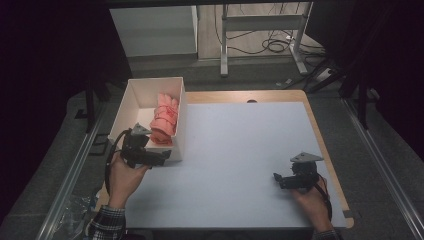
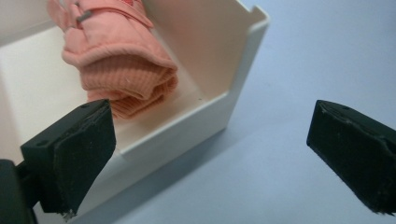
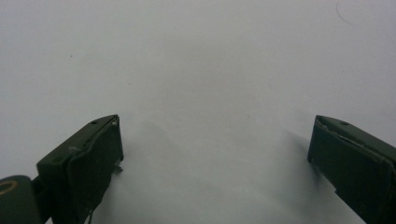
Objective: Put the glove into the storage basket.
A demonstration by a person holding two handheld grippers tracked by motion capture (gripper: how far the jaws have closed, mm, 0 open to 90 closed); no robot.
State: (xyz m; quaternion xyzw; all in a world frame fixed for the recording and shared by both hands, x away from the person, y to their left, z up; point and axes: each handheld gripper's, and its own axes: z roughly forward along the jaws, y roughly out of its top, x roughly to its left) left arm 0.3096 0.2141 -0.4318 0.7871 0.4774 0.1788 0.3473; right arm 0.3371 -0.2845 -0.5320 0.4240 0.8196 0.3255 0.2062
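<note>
Dim room, grey floor [image 1: 380, 150], metal table legs [image 1: 224, 45] behind.

Left claw [image 1: 161, 159] and right claw [image 1: 278, 178] both gape wide, gripping nothing.

Light falls on my table [image 1: 240, 150] from above, leaving the pale surface evenly lit while the room around it sinks into near black at the left and right. The far floor catches a warmer patch of light. In the high view everything is a little soft and grainy, and the table's edges bow slightly. Through my left gripper view the white box [image 2: 243, 70] is bright and throws a soft grey shadow onto the surface on its near side; the pink cloth [image 2: 121, 60] is sharp, my jaws blurred. My right gripper view is hazy, with faint shadows beside each jaw.
</note>
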